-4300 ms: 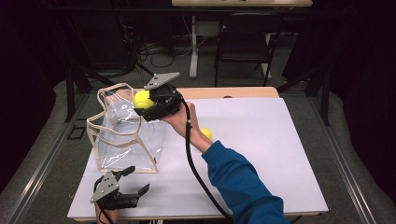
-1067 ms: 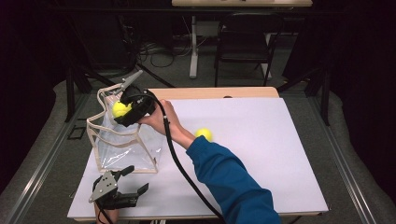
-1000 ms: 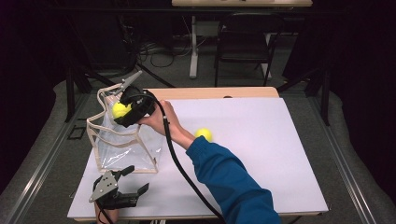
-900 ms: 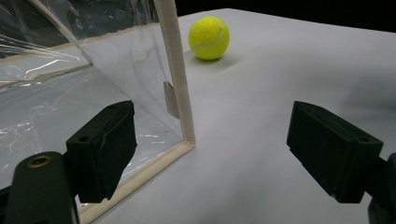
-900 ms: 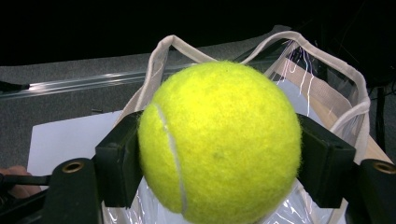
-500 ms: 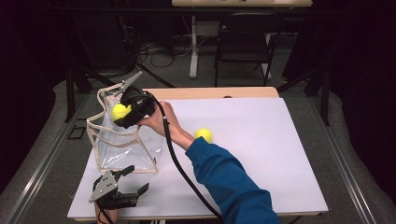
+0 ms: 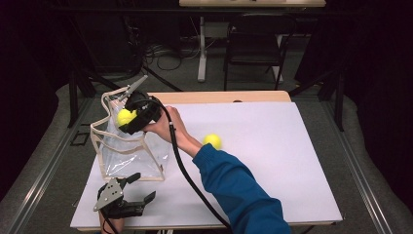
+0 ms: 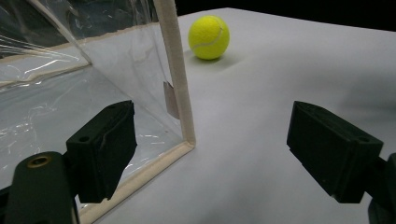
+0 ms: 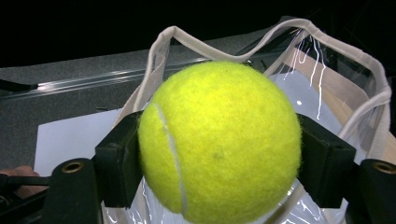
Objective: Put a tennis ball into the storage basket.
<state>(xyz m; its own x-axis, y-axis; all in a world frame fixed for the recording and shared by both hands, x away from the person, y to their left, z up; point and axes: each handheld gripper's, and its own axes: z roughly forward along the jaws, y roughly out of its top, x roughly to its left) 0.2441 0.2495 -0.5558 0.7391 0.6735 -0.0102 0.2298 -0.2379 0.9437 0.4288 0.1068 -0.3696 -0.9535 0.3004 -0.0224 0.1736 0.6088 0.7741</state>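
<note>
My right gripper (image 7: 127,119) is shut on a yellow tennis ball (image 7: 125,117), holding it over the open top of a clear plastic bag (image 7: 131,151) with beige trim. In the right gripper view the ball (image 9: 219,140) sits between both pads, with the bag's rim (image 9: 327,42) just beyond and below it. A second tennis ball (image 7: 212,141) lies on the white table right of the bag. My left gripper (image 7: 142,187) rests open at the table's front left. Its jaws straddle the bag's near corner edge (image 8: 176,79), and the loose ball (image 8: 209,37) lies farther off.
The white table top (image 7: 272,161) has a wooden strip along its far edge. A chair (image 7: 253,48) and a table leg stand on the floor behind. A black cable (image 7: 182,165) trails from the right gripper along the blue sleeve.
Since the oldest frame my right gripper has carried the ball leftward to above the bag's mouth. Over the last second nothing has moved.
</note>
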